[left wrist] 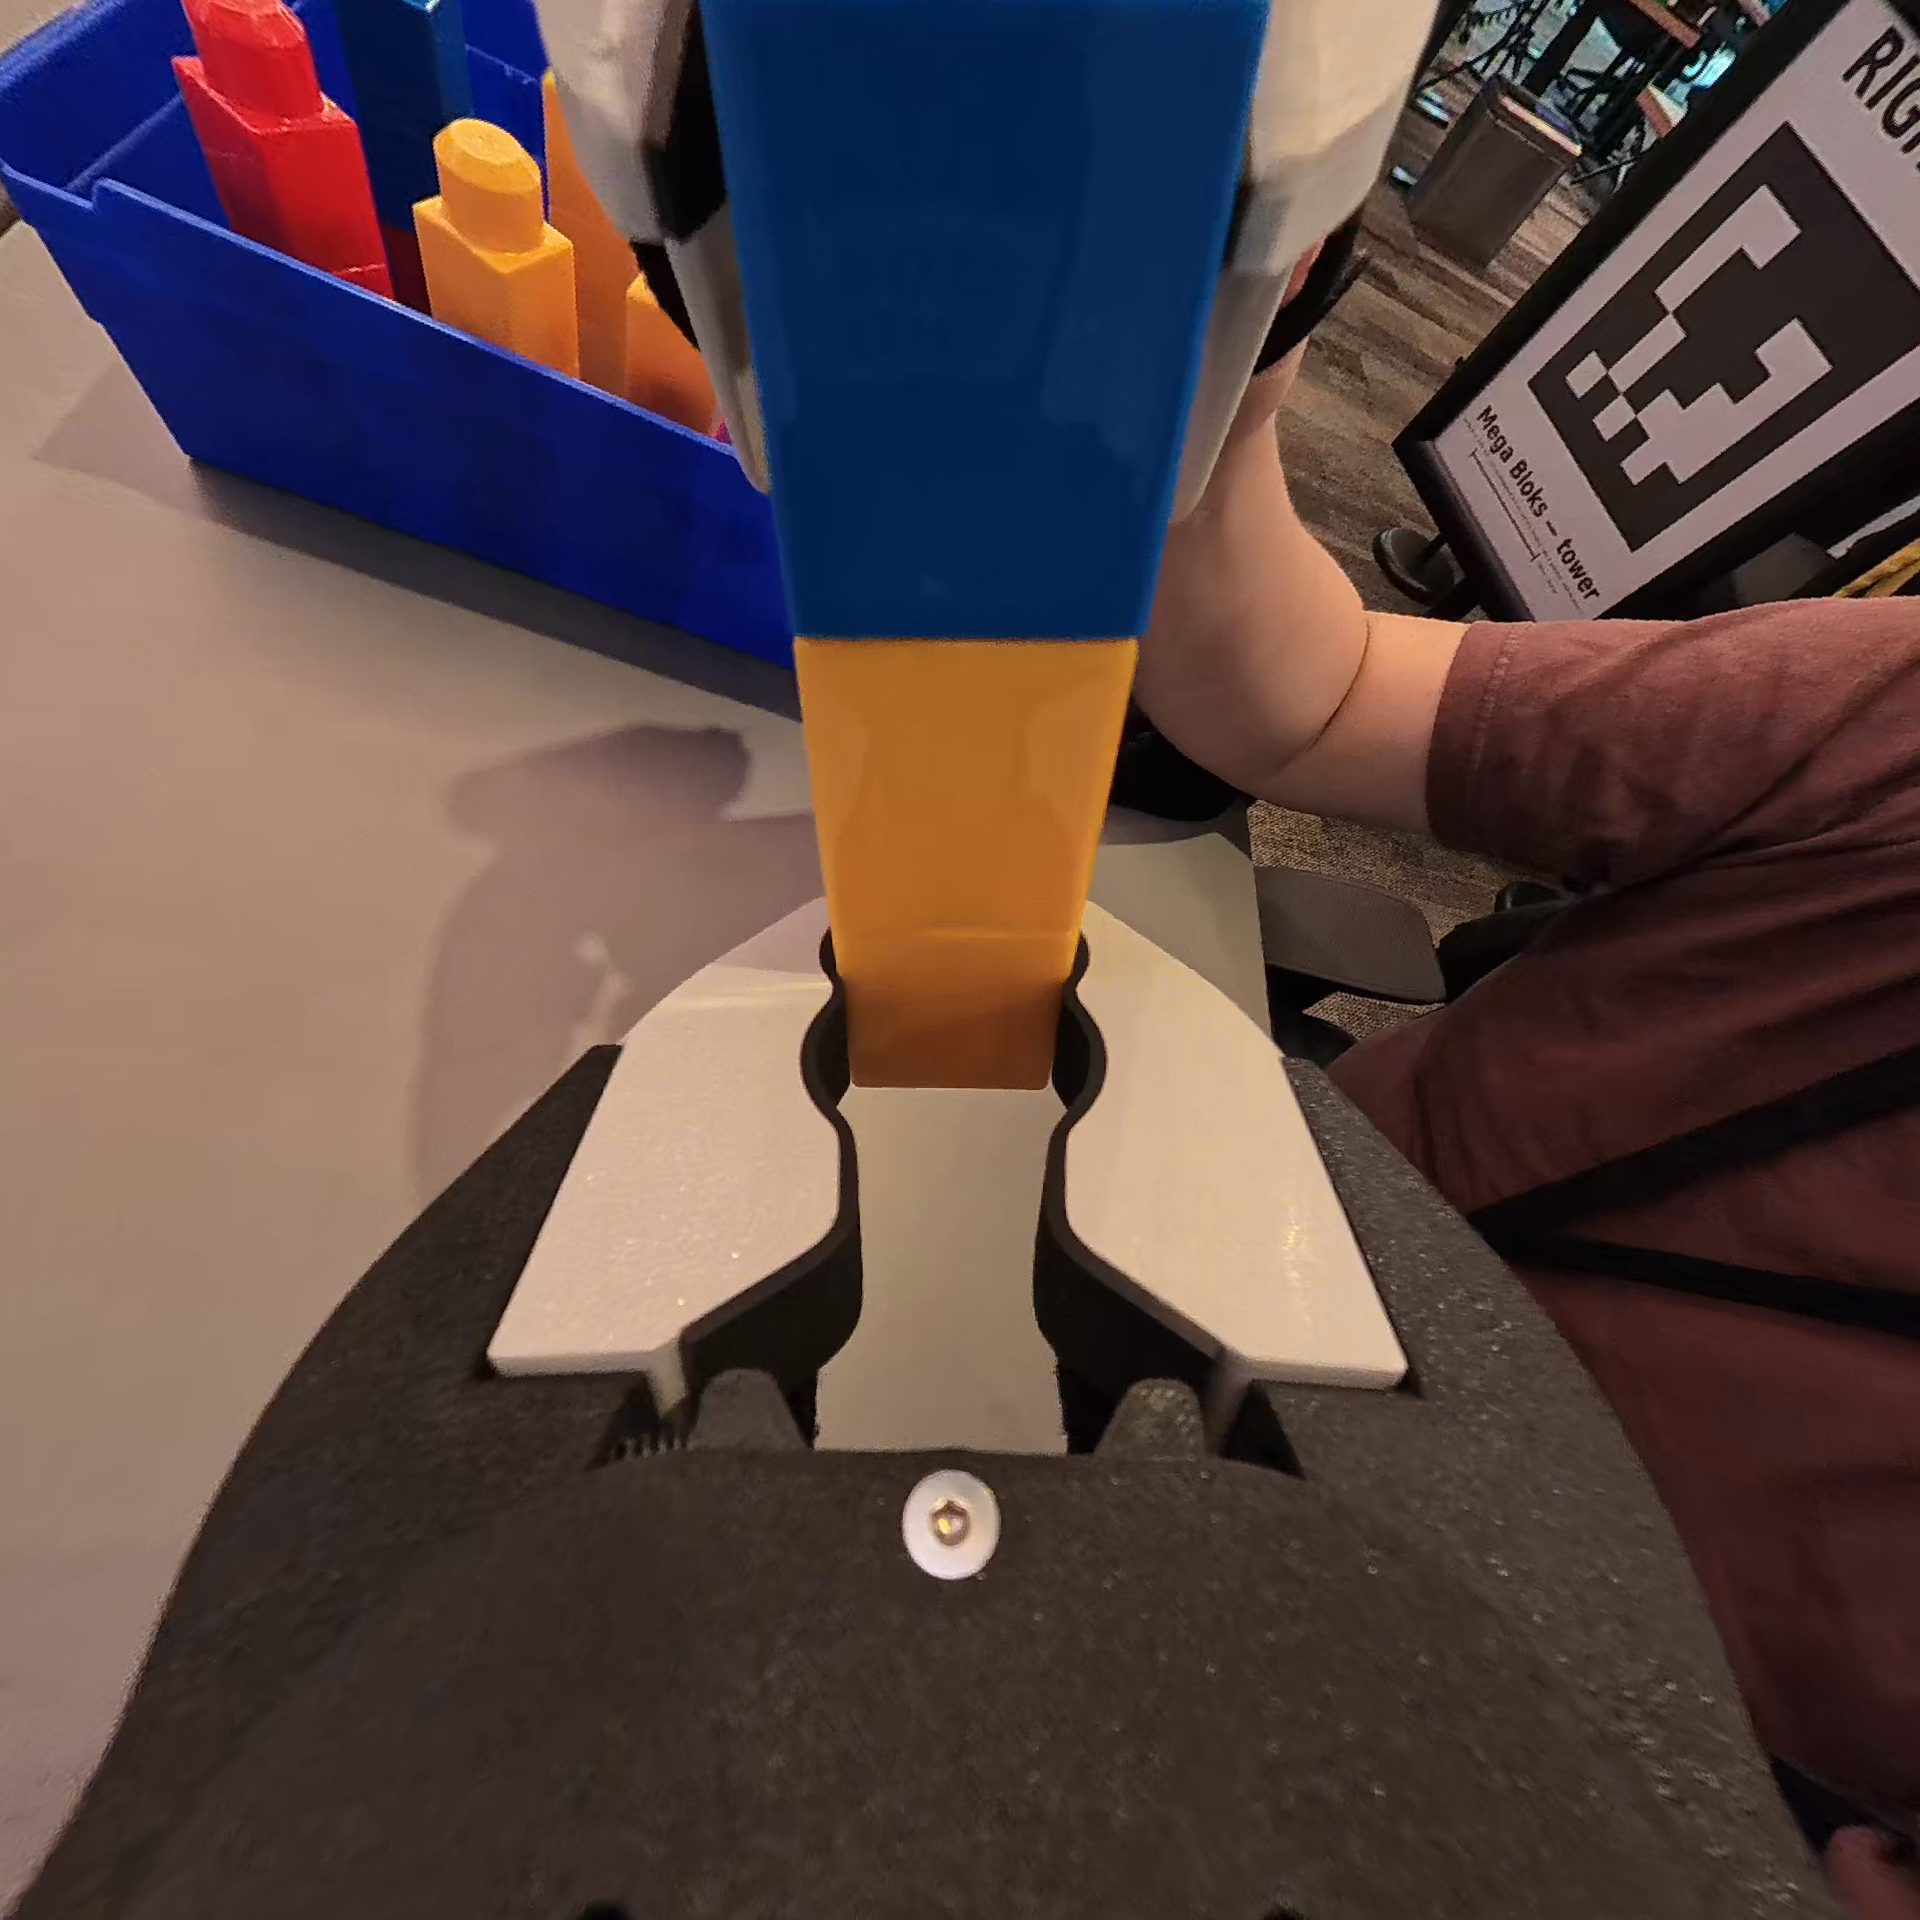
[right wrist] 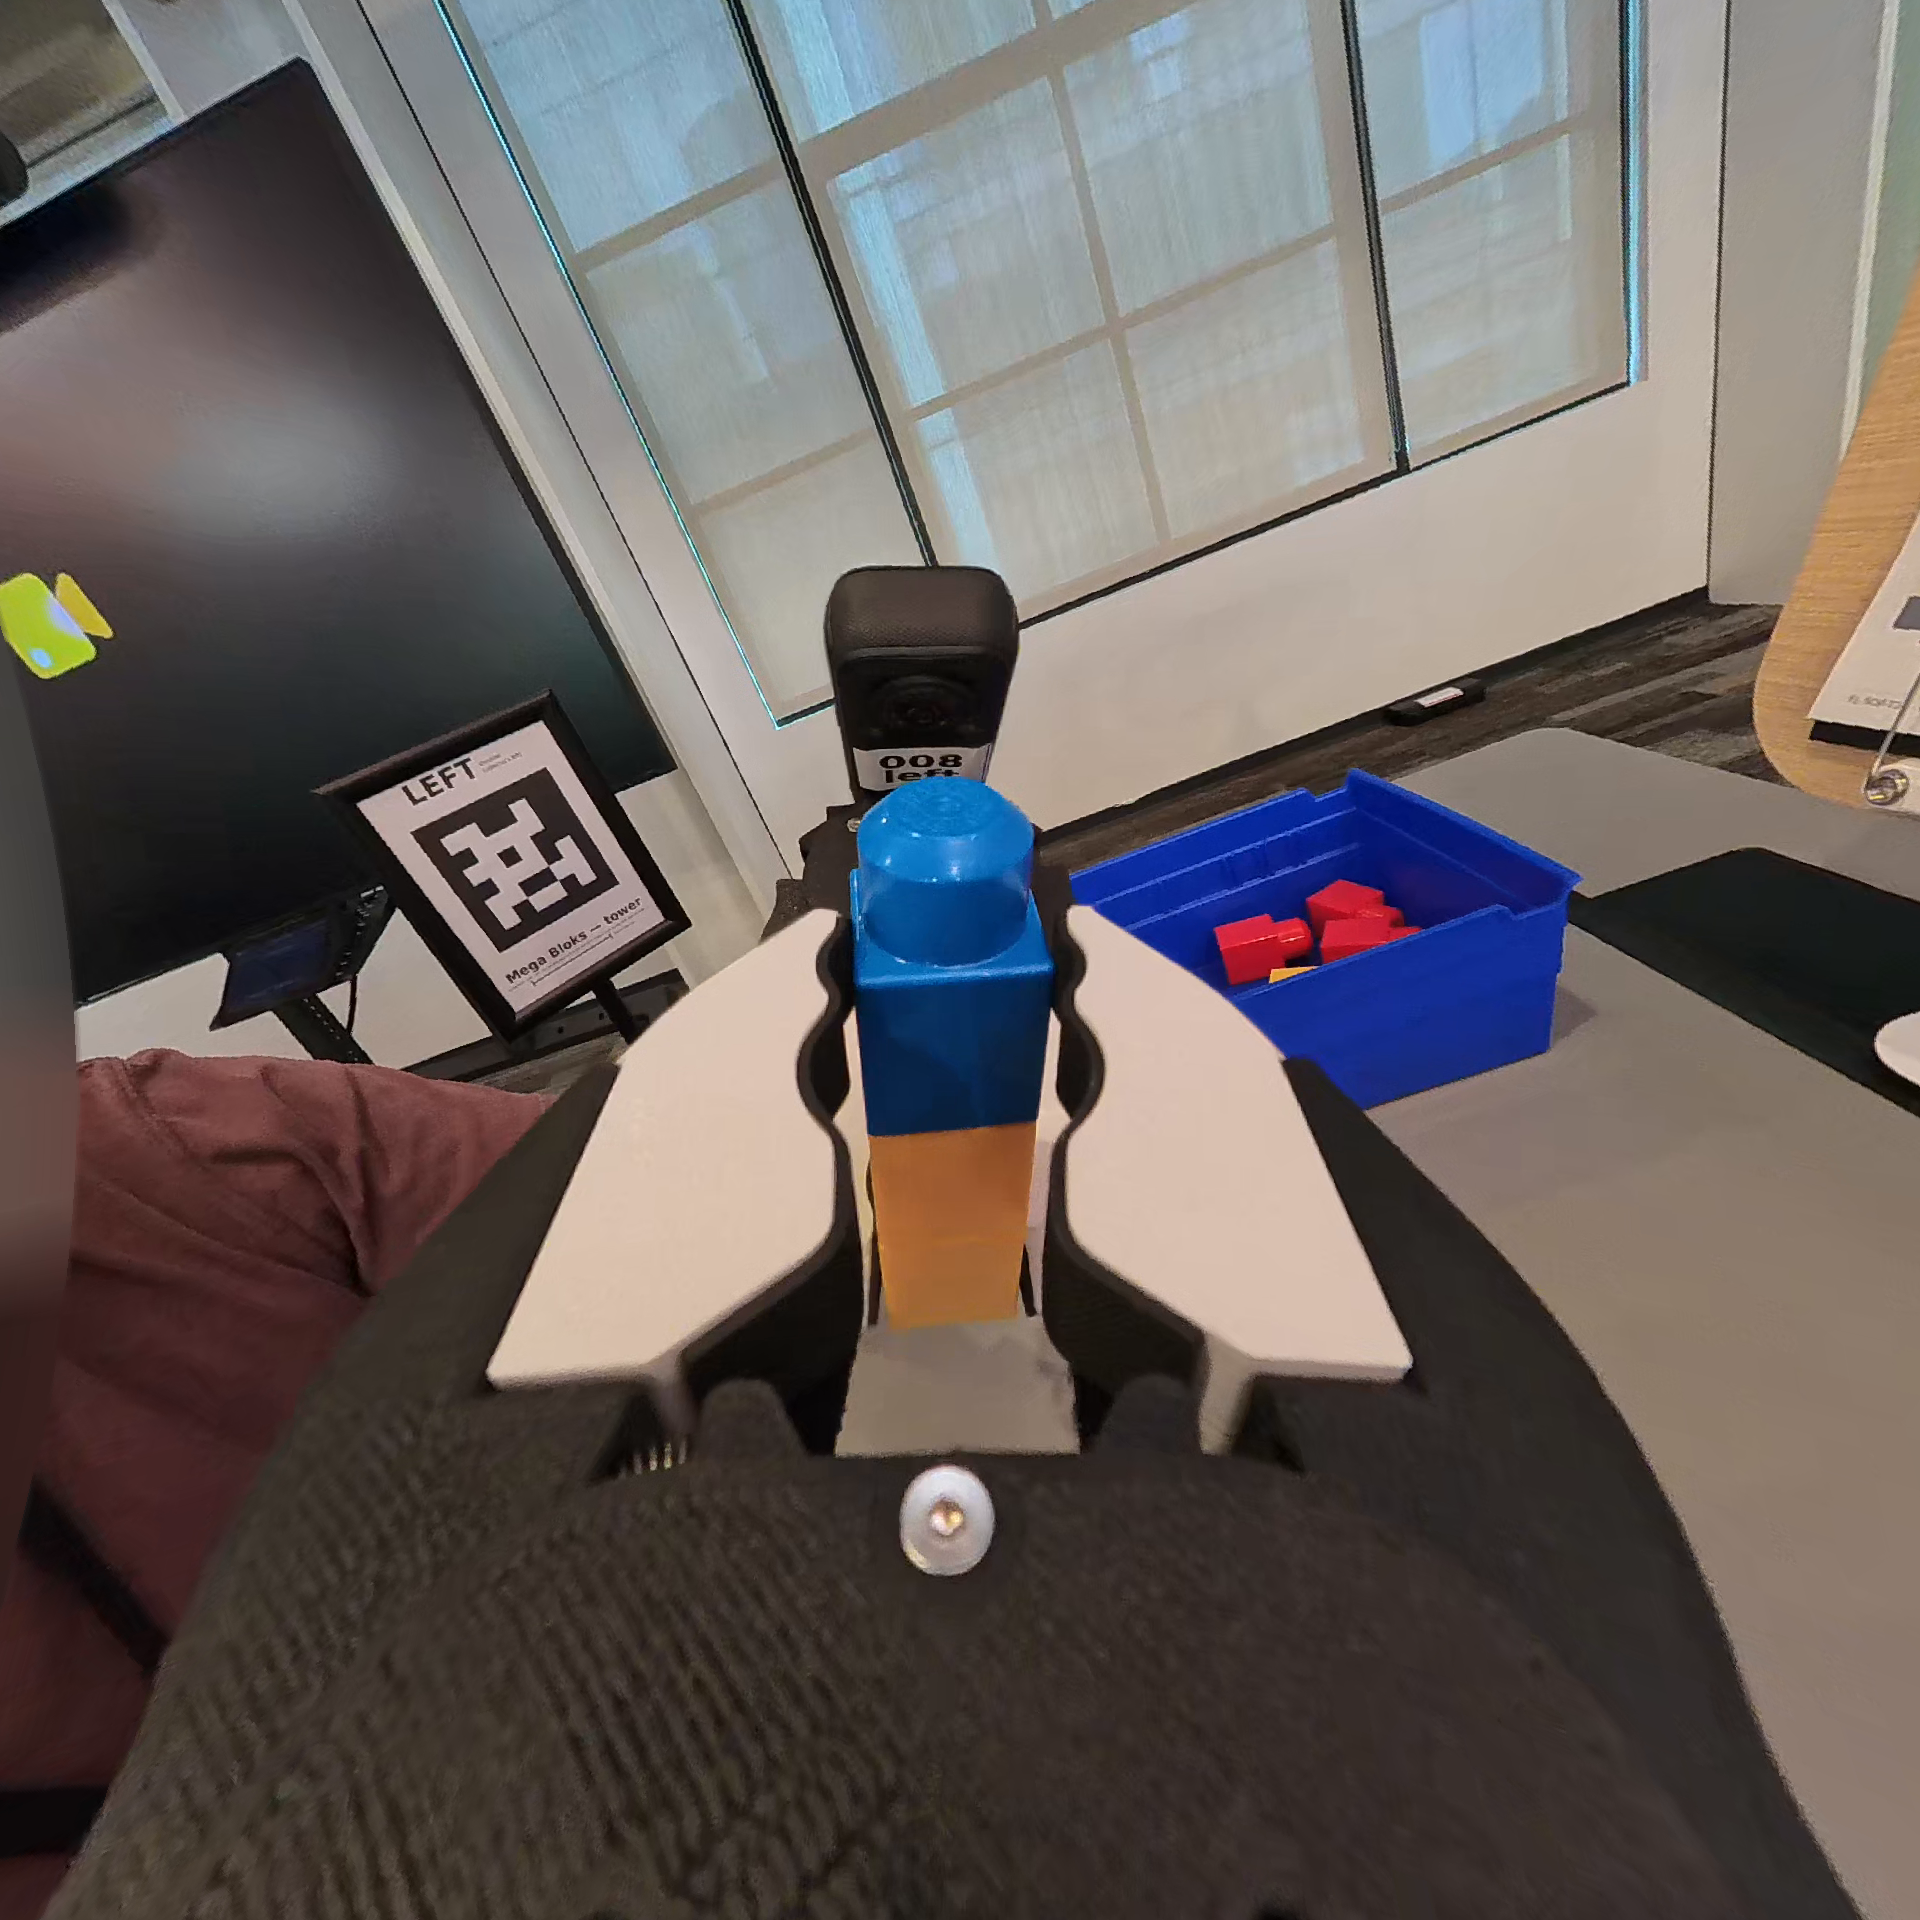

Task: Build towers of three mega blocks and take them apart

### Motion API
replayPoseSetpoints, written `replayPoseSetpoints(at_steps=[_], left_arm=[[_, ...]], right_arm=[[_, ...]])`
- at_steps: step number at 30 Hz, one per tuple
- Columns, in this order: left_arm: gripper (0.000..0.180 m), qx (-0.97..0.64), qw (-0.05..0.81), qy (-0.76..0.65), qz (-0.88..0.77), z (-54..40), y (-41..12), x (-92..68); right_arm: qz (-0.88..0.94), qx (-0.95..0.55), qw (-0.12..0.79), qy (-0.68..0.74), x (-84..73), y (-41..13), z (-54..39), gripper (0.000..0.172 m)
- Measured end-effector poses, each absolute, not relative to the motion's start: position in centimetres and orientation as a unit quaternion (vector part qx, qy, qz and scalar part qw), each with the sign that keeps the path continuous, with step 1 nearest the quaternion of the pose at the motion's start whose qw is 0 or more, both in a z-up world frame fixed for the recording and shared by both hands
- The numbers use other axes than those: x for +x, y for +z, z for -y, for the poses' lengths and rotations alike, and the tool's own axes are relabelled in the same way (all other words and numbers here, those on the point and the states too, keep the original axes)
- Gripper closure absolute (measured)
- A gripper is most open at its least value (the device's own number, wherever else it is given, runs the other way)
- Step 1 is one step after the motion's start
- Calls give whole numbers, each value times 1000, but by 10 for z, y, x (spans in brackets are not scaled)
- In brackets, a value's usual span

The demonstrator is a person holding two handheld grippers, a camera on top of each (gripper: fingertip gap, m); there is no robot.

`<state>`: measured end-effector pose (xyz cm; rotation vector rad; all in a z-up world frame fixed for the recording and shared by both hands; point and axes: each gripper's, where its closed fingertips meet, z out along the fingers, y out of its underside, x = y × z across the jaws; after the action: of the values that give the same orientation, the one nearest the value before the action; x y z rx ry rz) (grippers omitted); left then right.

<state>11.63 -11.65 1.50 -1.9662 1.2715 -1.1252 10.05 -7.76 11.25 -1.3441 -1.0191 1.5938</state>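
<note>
Two-block stack held between both grippers. In the left wrist view we see the left gripper clamped on the lower end of the orange block, its white fingers pressing both sides of the block. The blue block is joined to the far end of the orange one. At the far end of the stack, the right gripper closes on the blue block from both sides.

In the right wrist view we see the same stack from the other end: the right gripper is clamped on the blue block, whose round stud points away from the camera, with the orange block nearer, deep between the fingers.

The blue bin stands on the grey table, to the right of the stack in this view, holding red blocks. A framed marker sign stands far left, before a dark screen.
</note>
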Motion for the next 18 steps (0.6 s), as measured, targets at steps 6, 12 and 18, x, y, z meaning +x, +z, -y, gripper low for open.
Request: replayPoseSetpoints(at_steps=[6,12,18], left_arm=[[145,-726,266,-433,-463,117,19,116],[145,-726,261,-427,-472,117,14,120],[145,-722,251,-440,-471,118,14,120]], right_arm=[[413,-539,402,615,98,108,79,134],[425,-553,383,606,100,103,79,134],[425,-560,381,600,99,101,78,134]])
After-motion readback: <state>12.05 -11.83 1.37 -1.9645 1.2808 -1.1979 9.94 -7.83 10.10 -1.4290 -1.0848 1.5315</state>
